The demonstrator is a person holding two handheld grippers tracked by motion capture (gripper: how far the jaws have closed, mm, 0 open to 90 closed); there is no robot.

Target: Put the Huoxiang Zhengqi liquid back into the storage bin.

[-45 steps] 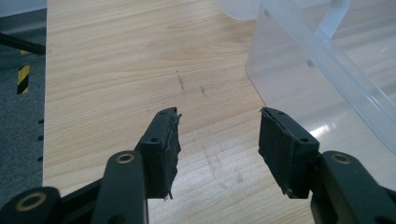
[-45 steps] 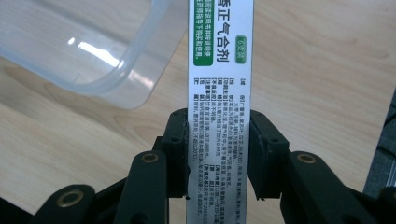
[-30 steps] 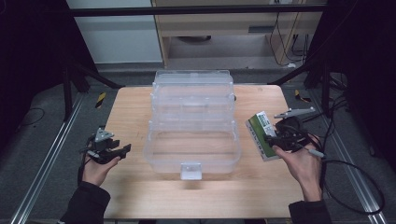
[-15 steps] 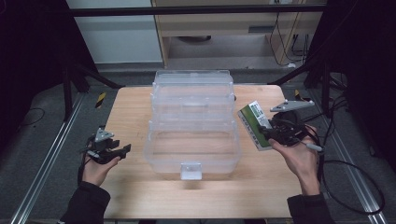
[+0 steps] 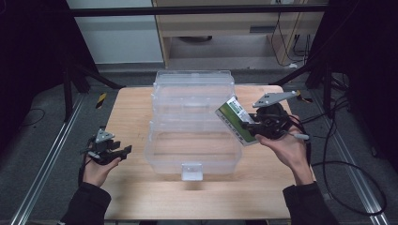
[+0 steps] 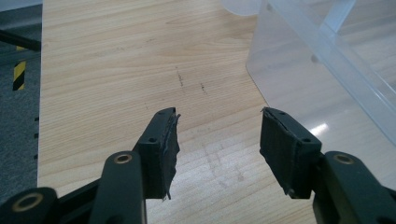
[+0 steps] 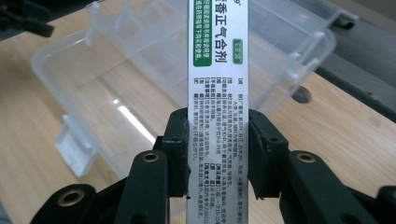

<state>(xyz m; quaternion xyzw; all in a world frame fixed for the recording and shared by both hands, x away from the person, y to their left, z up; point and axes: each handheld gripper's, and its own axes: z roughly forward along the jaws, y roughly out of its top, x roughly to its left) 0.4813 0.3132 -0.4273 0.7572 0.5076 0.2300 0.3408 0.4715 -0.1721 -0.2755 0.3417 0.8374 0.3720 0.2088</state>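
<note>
A clear plastic storage box [image 5: 192,150] lies open in the middle of the wooden table, its lid [image 5: 193,91] folded back behind it. My right gripper [image 5: 251,127] is shut on a green-and-white medicine carton [image 5: 236,120] and holds it tilted in the air above the box's right wall. In the right gripper view the carton's white printed side [image 7: 218,93] stands up between the two jaws, with the box [image 7: 154,70] below it. My left gripper [image 5: 123,152] rests at the table's left, open with nothing in it, and the box's corner [image 6: 327,70] lies to its right.
The wooden table [image 5: 126,112] has bare room left of the box and along its front. Cables [image 5: 328,159] trail off the right side. Metal rails run along both table sides, and a wooden cabinet [image 5: 225,23] stands behind.
My right gripper has lifted the carton and carried it left, from beside the box's right wall to above it. The left gripper has stayed in place.
</note>
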